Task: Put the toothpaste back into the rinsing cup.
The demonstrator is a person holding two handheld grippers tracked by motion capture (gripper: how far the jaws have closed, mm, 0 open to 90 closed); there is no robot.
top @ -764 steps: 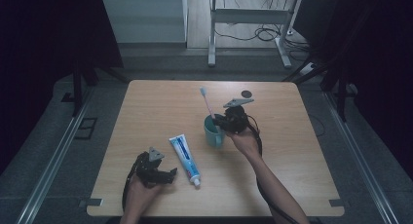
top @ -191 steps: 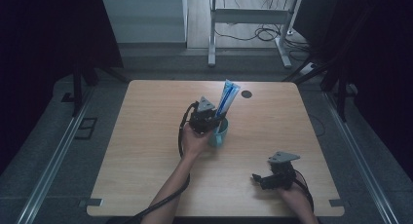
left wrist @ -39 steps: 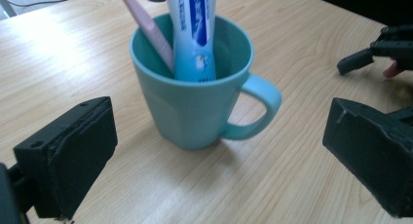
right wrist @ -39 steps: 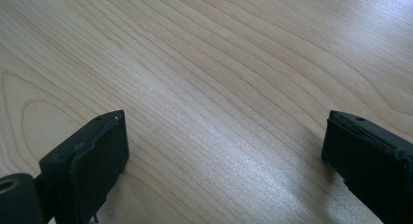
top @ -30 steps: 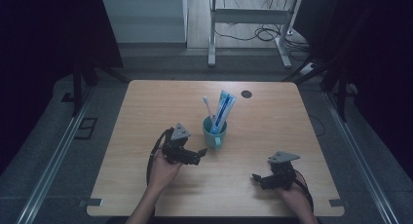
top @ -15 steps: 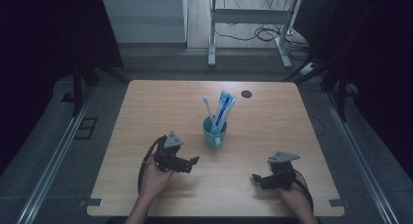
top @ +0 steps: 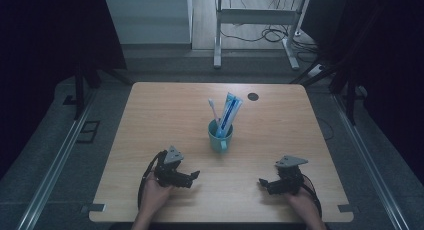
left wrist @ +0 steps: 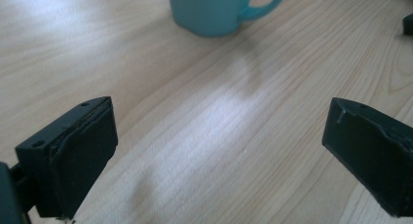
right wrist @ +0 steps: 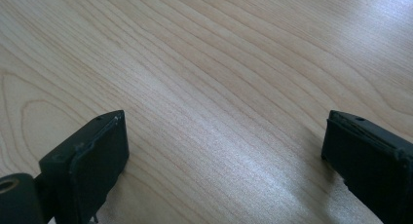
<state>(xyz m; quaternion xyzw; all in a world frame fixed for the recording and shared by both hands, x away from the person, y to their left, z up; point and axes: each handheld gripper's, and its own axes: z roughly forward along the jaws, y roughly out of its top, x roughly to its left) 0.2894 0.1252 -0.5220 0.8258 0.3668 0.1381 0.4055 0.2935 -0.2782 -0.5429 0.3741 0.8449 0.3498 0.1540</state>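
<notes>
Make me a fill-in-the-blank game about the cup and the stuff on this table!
1. The toothbrush and the toothpaste tube stand inside the ____.
2. The colour of that cup is ____.
3. The left hand-held gripper has its jaws ____, with nothing between them.
4. Both hand-held grippers, the right hand-held gripper too, rest on the wooden ____.

Missing words: cup; teal; open; table

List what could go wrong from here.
1. The toothbrush and toothpaste tube stand tall and leaning in the mug; a knock might tip it.
2. The left tool, open, points toward the mug, whose handle faces the person; a forward sweep could catch it.
</notes>
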